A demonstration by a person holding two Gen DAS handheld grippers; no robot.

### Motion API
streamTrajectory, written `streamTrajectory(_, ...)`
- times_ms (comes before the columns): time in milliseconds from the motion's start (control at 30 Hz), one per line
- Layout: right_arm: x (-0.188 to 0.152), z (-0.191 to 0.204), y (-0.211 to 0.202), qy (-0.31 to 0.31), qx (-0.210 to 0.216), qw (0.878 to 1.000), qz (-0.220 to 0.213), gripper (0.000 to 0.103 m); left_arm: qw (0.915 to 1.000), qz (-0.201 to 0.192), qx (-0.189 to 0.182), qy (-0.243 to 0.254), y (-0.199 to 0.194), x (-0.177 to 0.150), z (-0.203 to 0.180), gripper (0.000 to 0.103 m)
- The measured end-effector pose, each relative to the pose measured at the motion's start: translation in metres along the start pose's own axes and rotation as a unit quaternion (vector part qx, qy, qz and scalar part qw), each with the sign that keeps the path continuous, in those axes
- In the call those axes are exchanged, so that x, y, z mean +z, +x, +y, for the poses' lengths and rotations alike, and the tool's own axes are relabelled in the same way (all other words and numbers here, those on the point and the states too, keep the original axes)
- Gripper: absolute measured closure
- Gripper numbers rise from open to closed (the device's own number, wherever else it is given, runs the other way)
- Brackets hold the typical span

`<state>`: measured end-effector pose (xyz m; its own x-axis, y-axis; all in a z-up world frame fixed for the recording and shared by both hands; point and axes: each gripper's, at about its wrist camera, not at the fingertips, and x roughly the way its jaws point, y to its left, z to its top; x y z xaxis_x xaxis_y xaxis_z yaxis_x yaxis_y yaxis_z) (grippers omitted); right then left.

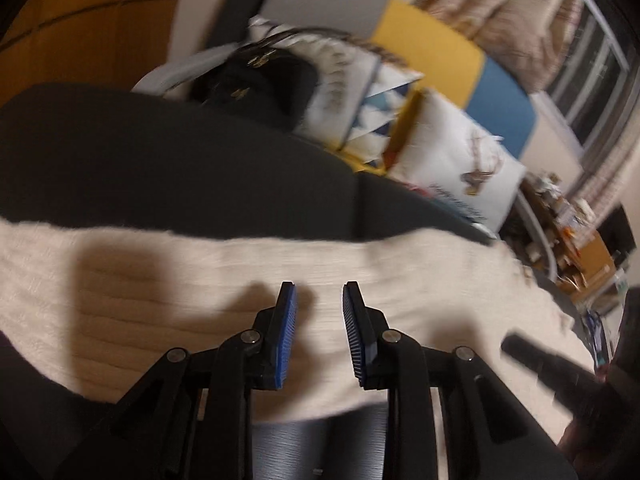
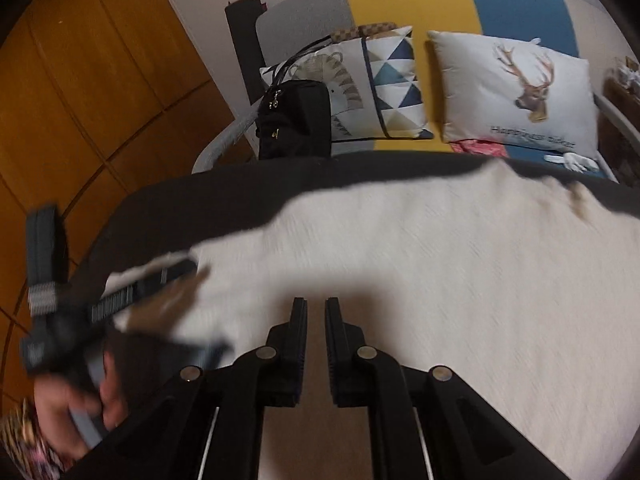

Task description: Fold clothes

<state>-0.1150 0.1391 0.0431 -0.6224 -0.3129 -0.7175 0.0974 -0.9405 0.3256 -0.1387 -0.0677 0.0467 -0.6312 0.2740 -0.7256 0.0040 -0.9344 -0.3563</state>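
Note:
A cream knitted garment [image 1: 224, 280] lies spread on a dark table [image 1: 160, 168]; it also fills the right wrist view [image 2: 440, 260]. My left gripper [image 1: 319, 292] hovers over the garment with its blue-padded jaws open and nothing between them. It also shows blurred at the left of the right wrist view [image 2: 100, 304], over the garment's left end. My right gripper [image 2: 316, 308] hovers over the garment's near part, jaws a narrow gap apart and empty. Its dark tip shows blurred at the right of the left wrist view [image 1: 560, 368].
Behind the table stands a grey, yellow and blue sofa [image 2: 404, 0] with a black bag [image 2: 294, 120], a triangle-pattern pillow [image 2: 384, 84] and a deer pillow [image 2: 516, 92]. A wooden floor [image 2: 80, 100] lies to the left. A cluttered shelf [image 1: 572, 232] stands at the right.

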Motion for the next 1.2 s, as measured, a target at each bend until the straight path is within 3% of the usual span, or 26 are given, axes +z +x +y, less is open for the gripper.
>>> streamTrajectory(133, 0.013, 0.001, 0.042, 0.005, -0.024, 0.999, 0.021, 0.095, 0.9992, 0.009, -0.008, -0.039, 0.013, 0.001, 0.018, 0.076)
streamTrajectory(200, 0.006, -0.004, 0.060, 0.003, -0.043, 0.998, 0.038, 0.099, 0.9998, 0.002, -0.004, -0.018, 0.012, -0.003, 0.017, 0.076)
streamTrajectory(333, 0.004, 0.001, 0.059, -0.025, -0.059, 0.998, 0.010, 0.099, 0.9990, -0.004, 0.021, 0.040, 0.010, -0.008, 0.017, 0.076)
streamTrajectory(533, 0.009, -0.002, 0.060, -0.019, -0.054, 0.998, 0.007, 0.100, 0.9973, -0.026, 0.051, -0.045, -0.014, -0.001, 0.090, 0.079)
streamTrajectory(633, 0.010, -0.004, 0.059, -0.021, -0.056, 0.998, 0.006, 0.100, 0.9950, -0.033, 0.080, -0.049, -0.031, 0.002, 0.133, 0.081)
streamTrajectory(733, 0.009, -0.002, 0.057, -0.031, -0.066, 0.997, 0.005, 0.100, 0.9947, -0.028, 0.078, -0.061, -0.043, 0.002, 0.166, 0.100)
streamTrajectory(833, 0.010, -0.001, 0.057, -0.034, -0.069, 0.997, 0.005, 0.100, 0.9915, -0.029, 0.108, -0.067, -0.053, 0.001, 0.188, 0.100)
streamTrajectory(967, 0.011, -0.001, 0.057, -0.034, -0.069, 0.997, 0.006, 0.100, 0.9849, -0.037, 0.118, -0.121, -0.069, -0.001, 0.214, 0.100)
streamTrajectory(1033, 0.010, -0.001, 0.056, -0.035, -0.069, 0.997, 0.005, 0.100, 0.9791, -0.046, 0.156, -0.122, -0.077, 0.000, 0.207, 0.099)
streamTrajectory(1067, 0.010, -0.001, 0.055, -0.035, -0.069, 0.997, 0.005, 0.100, 0.9751, -0.062, 0.184, -0.108, -0.082, 0.002, 0.191, 0.099)
streamTrajectory(1100, 0.010, -0.001, 0.054, -0.035, -0.069, 0.997, 0.005, 0.100, 0.9748, -0.085, 0.186, -0.089, -0.086, 0.004, 0.170, 0.099)
streamTrajectory(1200, 0.010, -0.003, 0.054, -0.031, -0.064, 0.997, 0.003, 0.100, 0.9873, -0.109, 0.112, -0.029, -0.078, 0.011, 0.103, 0.098)
